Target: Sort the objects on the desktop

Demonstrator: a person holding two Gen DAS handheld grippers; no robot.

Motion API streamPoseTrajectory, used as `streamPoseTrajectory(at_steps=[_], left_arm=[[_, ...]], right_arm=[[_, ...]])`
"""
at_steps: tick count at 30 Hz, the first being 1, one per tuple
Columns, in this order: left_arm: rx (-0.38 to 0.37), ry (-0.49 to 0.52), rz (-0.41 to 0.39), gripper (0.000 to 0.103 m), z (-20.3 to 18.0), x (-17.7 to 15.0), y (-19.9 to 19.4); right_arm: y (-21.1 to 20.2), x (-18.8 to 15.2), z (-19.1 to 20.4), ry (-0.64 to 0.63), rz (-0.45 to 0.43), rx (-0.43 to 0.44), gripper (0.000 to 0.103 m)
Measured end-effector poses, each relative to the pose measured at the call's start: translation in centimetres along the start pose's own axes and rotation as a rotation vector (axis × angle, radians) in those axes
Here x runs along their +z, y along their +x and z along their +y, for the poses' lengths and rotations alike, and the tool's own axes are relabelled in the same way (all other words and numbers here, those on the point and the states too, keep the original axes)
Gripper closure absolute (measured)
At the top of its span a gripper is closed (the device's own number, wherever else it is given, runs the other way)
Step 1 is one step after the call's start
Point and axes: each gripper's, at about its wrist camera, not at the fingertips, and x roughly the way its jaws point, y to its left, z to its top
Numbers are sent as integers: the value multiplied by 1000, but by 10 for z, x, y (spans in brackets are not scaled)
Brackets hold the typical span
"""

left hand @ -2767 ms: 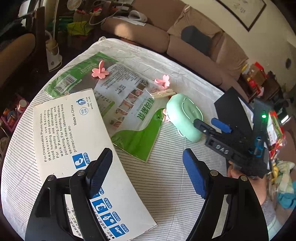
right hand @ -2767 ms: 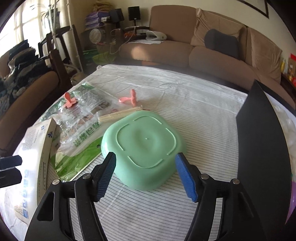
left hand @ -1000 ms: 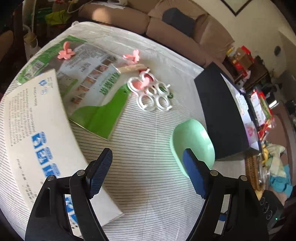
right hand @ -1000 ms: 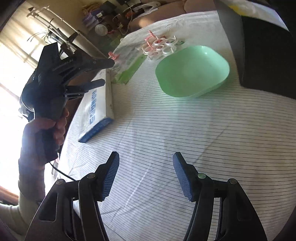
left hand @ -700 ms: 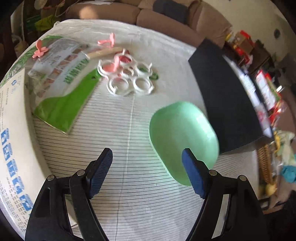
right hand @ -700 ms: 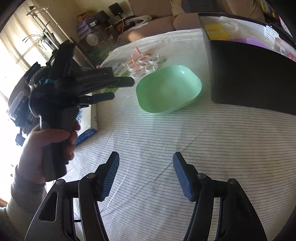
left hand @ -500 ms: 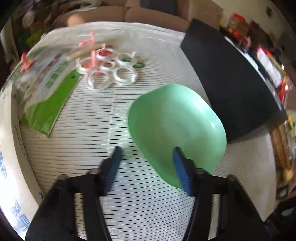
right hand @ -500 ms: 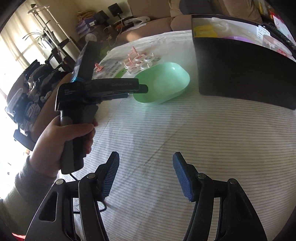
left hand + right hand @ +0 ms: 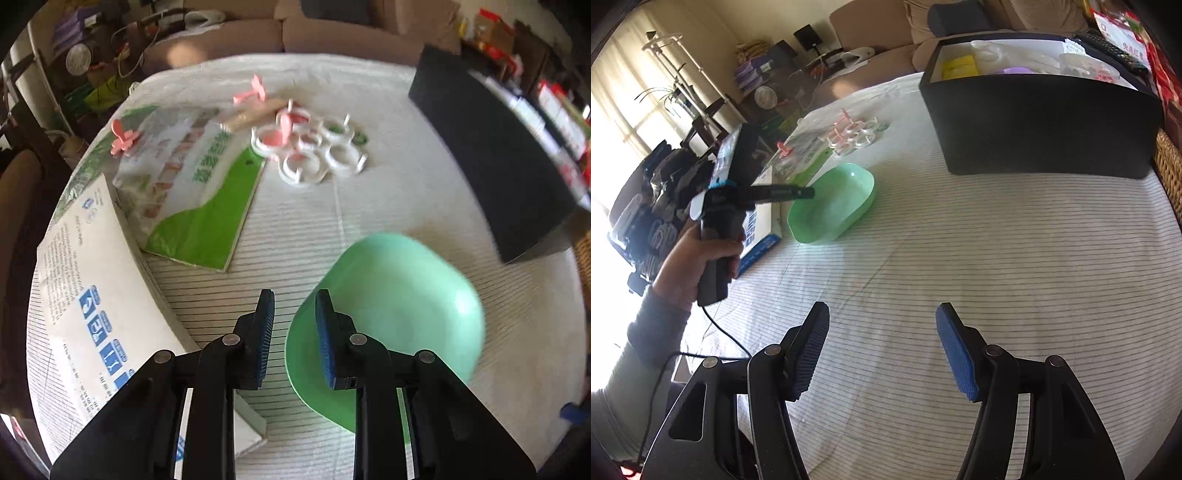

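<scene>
A mint green bowl (image 9: 399,314) stands right side up on the striped cloth; it also shows in the right wrist view (image 9: 833,205). My left gripper (image 9: 293,332) is narrowed over the bowl's near-left rim, one finger inside the bowl and one outside, with a gap still between the pads. It appears from the side in the right wrist view (image 9: 809,192). My right gripper (image 9: 881,349) is open and empty, well back from the bowl. White plastic rings (image 9: 314,147) with pink clips lie beyond the bowl.
A black storage box (image 9: 1041,114) with items in it stands at the right. A green snack bag (image 9: 199,192) and a white glove box (image 9: 88,295) lie at the left. Pink flower clips (image 9: 123,138) rest on the bag. A sofa is behind the table.
The bowl was turned right side up and set down near the black box. My right gripper let go and drew back. My left gripper moved to the bowl's rim and narrowed around it.
</scene>
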Motion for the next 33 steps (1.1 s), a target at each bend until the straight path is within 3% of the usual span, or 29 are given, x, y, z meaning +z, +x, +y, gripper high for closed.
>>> streamPoseTrajectory(at_steps=[3,5,8,11,14,19,23,25,26,27,29,33], left_arm=[[-31,26,-23,76,-4,-3,-25],[-19,25,-40,55,3,-8,-41],[49,-41,-61,44,41,3,-51],[90,-203,-55,43,105,-2,-55],[25,-370,-33,43,160,-11,-49],[95,-418,2,43,187,-16,-38],[-53,-451,-24,43,182,-9,-35],[-70,-426,-36,42,169,-1,-33],[-76,-411,-36,42,162,3,-31],[-85,-401,-30,42,155,6,-28],[-104,-384,-11,42,144,13,-19],[-115,-353,15,42,126,22,-8]], right_arm=[[2,1,9,-9,-7,19,39],[7,5,16,-18,-13,18,39],[17,11,23,-18,-13,28,39],[30,17,36,-36,-10,54,39],[45,28,56,-86,-5,69,39],[73,73,84,-189,-35,61,39],[103,135,95,-249,-110,30,39],[123,163,98,-287,-139,0,43],[137,178,100,-309,-146,-22,51],[151,191,101,-331,-148,-43,65],[184,215,104,-370,-135,-79,74],[237,246,110,-396,-102,-86,74]])
